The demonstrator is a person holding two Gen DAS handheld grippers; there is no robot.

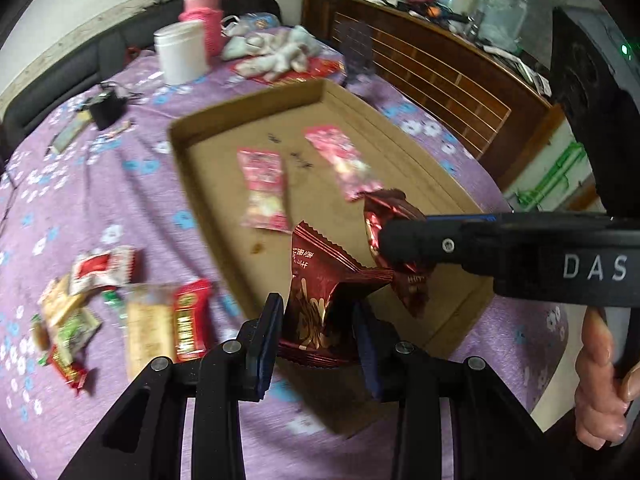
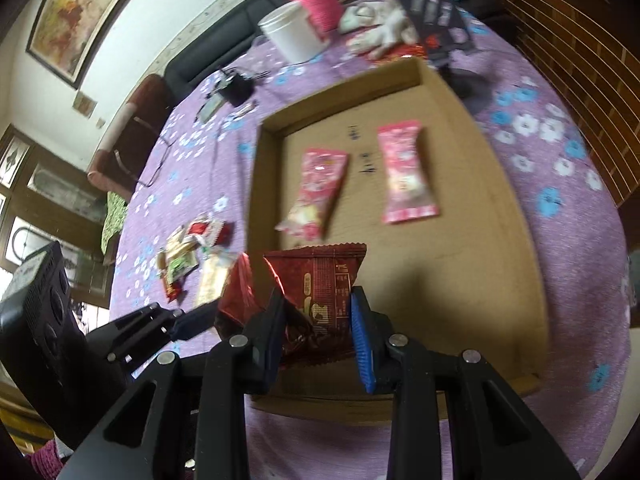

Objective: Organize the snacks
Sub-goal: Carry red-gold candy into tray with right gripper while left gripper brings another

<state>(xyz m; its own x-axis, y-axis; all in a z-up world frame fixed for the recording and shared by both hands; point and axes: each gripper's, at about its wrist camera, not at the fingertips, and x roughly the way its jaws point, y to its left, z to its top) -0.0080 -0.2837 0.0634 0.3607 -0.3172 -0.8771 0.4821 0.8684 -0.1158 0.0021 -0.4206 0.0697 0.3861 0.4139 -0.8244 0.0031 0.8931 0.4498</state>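
Observation:
My left gripper [image 1: 318, 304] is shut on a dark red snack packet [image 1: 316, 304], held above the near edge of a shallow cardboard tray [image 1: 224, 200]. From the right comes my right gripper [image 1: 400, 252], shut on a second dark red packet [image 1: 408, 280]. In the right wrist view, the right gripper [image 2: 317, 294] pinches its red packet [image 2: 324, 280] over the tray [image 2: 480, 240]. The left gripper [image 2: 224, 312] holds its packet [image 2: 240, 296] just to the left. Two pink packets [image 1: 264, 188] [image 1: 344, 160] lie flat in the tray.
A pile of loose snacks [image 1: 120, 308] lies on the purple flowered tablecloth left of the tray. Behind the tray stand a white tub [image 1: 180, 52], a pink bottle [image 1: 204, 20], a black charger [image 1: 106, 106] and white bags [image 1: 276, 50]. A wooden cabinet [image 1: 440, 80] stands at the right.

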